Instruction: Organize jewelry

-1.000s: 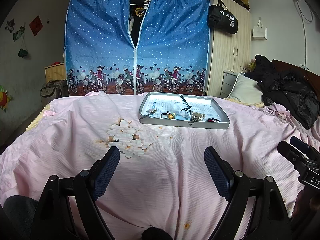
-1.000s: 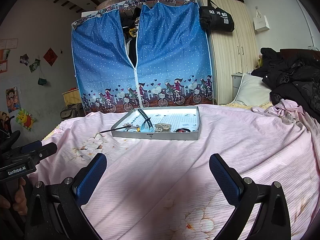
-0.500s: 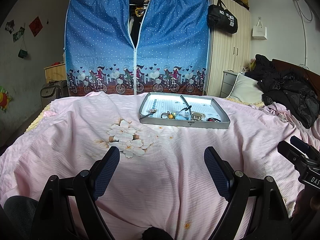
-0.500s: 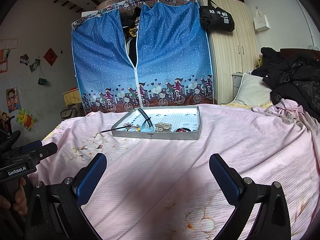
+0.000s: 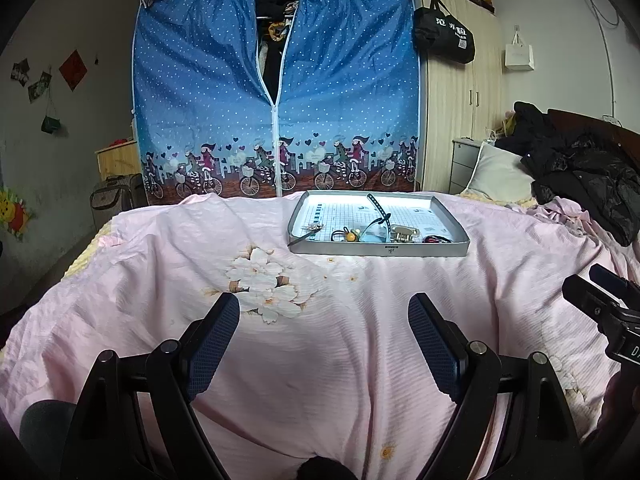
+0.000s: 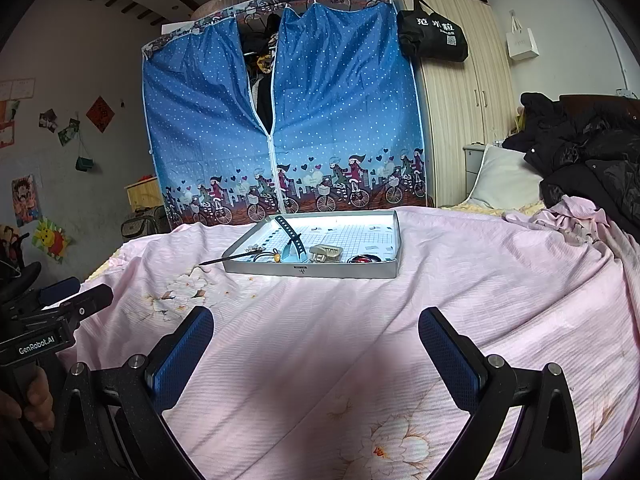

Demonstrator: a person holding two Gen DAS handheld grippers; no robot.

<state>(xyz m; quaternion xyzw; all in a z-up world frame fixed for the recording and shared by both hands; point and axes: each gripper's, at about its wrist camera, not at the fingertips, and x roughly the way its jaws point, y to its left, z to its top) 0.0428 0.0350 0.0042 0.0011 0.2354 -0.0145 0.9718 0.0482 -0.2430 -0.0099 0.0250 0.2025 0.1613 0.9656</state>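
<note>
- Pink bedspread [image 5: 360, 320] fills both views; nothing has shifted across the last second, frames match.
- Left tool [image 5: 324, 344] hovers low over the bed, fingers spread wide, holding nothing, well short of the tray.
- Thin dark hairpin [image 6: 232, 257] pokes out over the tray's left corner onto the bedspread.
- Grey tray [image 5: 380, 249] sits mid-bed; jewelry bunched along its near wall: beaded hair tie [image 5: 347, 235], blue strap [image 5: 378, 216], beige claw clip [image 6: 326, 254], red-black piece [image 6: 362, 259].
- Right tool [image 6: 316, 352] also spread, empty, well apart from the tray.
- No change means no progress readable: pieces in the tray fit sorting finished or still pending.
</note>
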